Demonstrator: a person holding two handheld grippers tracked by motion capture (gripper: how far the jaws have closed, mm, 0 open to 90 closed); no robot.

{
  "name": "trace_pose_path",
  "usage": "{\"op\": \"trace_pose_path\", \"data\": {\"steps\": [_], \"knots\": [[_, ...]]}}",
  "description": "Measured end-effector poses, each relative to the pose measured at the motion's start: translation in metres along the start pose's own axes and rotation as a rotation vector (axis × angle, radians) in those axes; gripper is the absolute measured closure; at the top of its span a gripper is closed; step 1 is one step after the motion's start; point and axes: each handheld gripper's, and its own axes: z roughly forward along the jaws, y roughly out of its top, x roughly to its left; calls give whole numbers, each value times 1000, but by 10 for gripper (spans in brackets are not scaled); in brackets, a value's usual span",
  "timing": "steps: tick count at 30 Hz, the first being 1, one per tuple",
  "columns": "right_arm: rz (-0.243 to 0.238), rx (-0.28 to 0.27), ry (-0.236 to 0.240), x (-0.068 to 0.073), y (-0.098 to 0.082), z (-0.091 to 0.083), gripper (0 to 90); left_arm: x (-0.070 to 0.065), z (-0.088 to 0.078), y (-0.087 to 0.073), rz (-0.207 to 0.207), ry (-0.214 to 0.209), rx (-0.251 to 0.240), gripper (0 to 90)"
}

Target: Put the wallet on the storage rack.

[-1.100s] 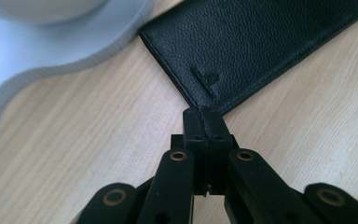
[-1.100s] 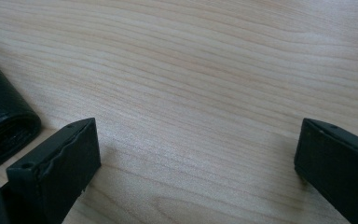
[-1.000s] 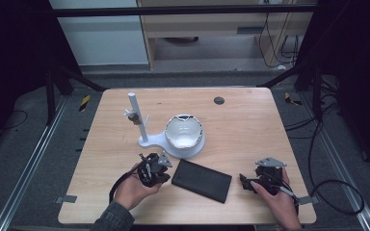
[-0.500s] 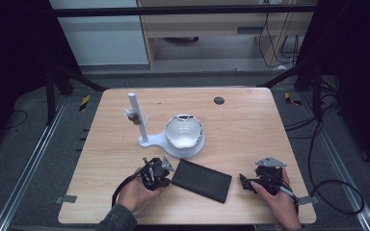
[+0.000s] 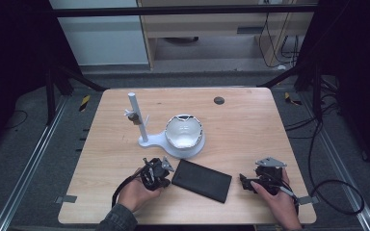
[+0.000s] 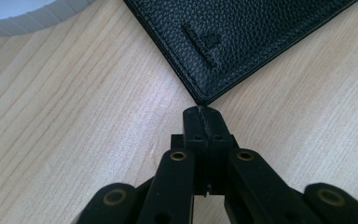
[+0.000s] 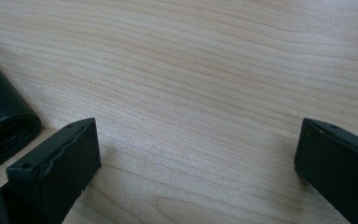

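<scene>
In the high view, a black leather wallet (image 5: 202, 180) lies flat on the wooden desk (image 5: 250, 125) in the lower middle of the frame, turned at a slant. The left tool (image 5: 166, 169) sits just left of the wallet's upper left corner, held in the left hand (image 5: 136, 192) at the lower left. The right tool (image 5: 244, 182) rests at the lower right, a little apart from the wallet's right end, in the right hand (image 5: 279, 199). Above the wallet stands a white stand (image 5: 142, 126) with an upright post, its round base carrying a white bowl-shaped piece (image 5: 184, 132); a small dark disc (image 5: 218, 100) lies near the desk's upper edge. In the left gripper view, the left tool (image 6: 201, 114) has its jaws pressed together with nothing between them, their tip just short of the wallet (image 6: 242, 32) corner at the upper middle. In the right gripper view, the right tool (image 7: 196, 140) has its jaws spread wide over bare wood, with the wallet (image 7: 2, 123) edge at the far left.
</scene>
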Motion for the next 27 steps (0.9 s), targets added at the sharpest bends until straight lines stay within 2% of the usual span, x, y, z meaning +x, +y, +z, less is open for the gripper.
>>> {"op": "trace_pose_path", "data": {"steps": [13,27], "knots": [[0,0,0,0,0,0,5,-1,1,1,-3,3,-11,900],[-1,0,0,0,0,0,4,2,-14,4,-30,13,-89,900]]}}
